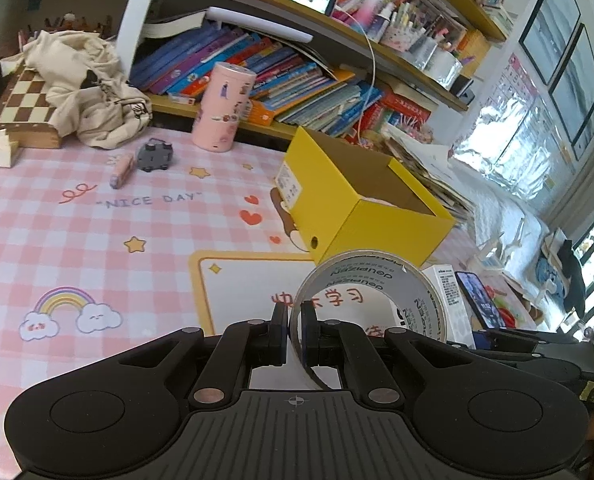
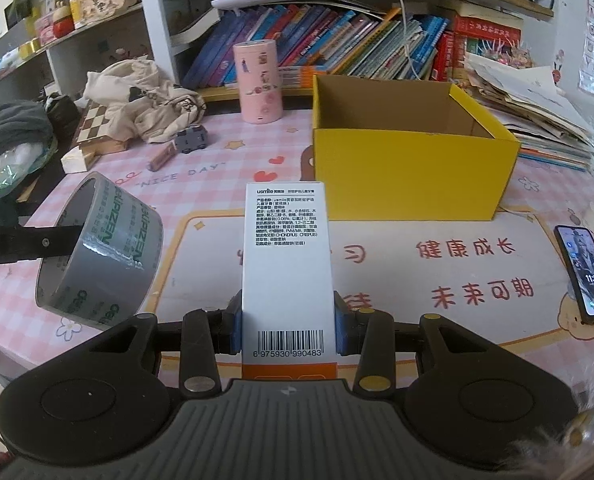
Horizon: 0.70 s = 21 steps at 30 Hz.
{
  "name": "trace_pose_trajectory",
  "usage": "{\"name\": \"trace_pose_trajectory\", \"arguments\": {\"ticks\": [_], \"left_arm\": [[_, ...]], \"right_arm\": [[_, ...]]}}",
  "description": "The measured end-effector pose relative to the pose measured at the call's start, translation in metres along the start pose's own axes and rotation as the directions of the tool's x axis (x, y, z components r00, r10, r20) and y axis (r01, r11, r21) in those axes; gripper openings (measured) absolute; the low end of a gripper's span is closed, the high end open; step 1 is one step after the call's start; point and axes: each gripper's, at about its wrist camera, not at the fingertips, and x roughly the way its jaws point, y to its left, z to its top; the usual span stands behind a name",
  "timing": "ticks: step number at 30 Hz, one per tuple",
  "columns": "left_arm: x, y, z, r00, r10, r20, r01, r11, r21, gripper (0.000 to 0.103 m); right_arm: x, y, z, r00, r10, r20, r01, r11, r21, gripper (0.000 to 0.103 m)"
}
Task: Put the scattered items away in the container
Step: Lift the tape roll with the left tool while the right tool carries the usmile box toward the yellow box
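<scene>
Desk surface: pink-and-white checked mat, printed with "NICE DAY", stars, hearts, a rainbow and a yellow-framed white panel with red characters.

Resting directly on it:
- yellow box, open-topped, right of centre toward the back
- pink canister, upright, just left of the box at the back edge
- grey toy car and pink tube, close together, left-centre
- chessboard at far left, beige cloth heaped partly over it
- phone, screen lit, near right edge
</scene>
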Motion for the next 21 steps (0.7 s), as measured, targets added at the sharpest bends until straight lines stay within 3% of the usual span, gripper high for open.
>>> {"name": "trace_pose_trajectory", "arguments": {"ticks": [21], "left_arm": [[0.048, -0.058, 0.007, 0.998, -0.026, -0.059, 0.029, 0.998, 0.052, 0.005]], "right_arm": [[-0.002, -0.071, 0.000, 0.999, -0.030, -0.012, 0.031, 0.997, 0.076, 0.038]]}}
